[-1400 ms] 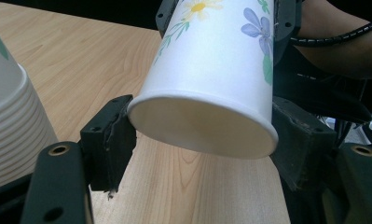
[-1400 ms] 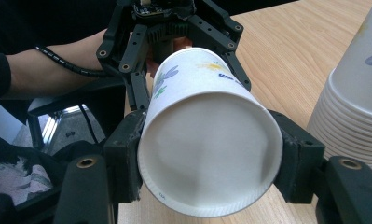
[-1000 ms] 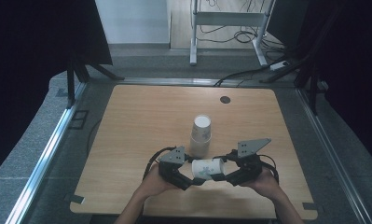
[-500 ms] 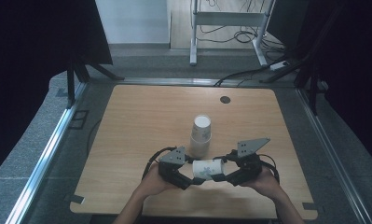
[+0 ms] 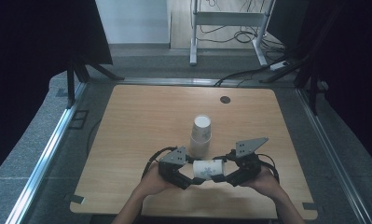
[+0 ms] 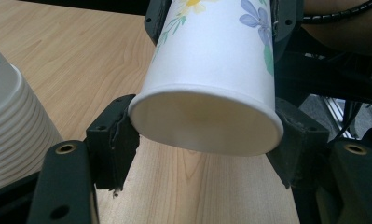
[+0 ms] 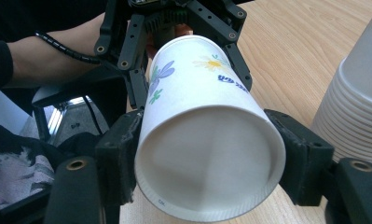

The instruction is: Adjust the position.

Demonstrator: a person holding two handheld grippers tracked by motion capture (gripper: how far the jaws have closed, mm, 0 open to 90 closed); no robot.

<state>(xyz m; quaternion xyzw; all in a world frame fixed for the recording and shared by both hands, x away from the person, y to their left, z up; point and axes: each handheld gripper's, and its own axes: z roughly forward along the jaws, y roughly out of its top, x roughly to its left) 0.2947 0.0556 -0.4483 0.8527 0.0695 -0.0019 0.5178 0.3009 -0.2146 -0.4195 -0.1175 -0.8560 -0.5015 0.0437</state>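
Observation:
A white paper cup (image 5: pixel 208 169) with a flower print lies on its side above the table's near edge, held between both grippers. My left gripper (image 5: pixel 189 175) is shut on its narrower base end (image 6: pixel 207 121), one jaw on each side. My right gripper (image 5: pixel 228 173) is shut on the wide open mouth (image 7: pixel 207 158), whose rolled rim faces that camera. In the right gripper view the left gripper (image 7: pixel 174 28) clamps the cup's far end. A person's hands hold both grippers from the bottom of the high view.
A tall stack of white paper cups (image 5: pixel 201 135) stands upright just behind the grippers; the stack (image 6: pixel 11 126) is close on the left in the left gripper view, and the stack (image 7: pixel 356 93) on the right in the right gripper view. A dark round grommet (image 5: pixel 225 99) sits at the wooden table's (image 5: pixel 141 121) far side.

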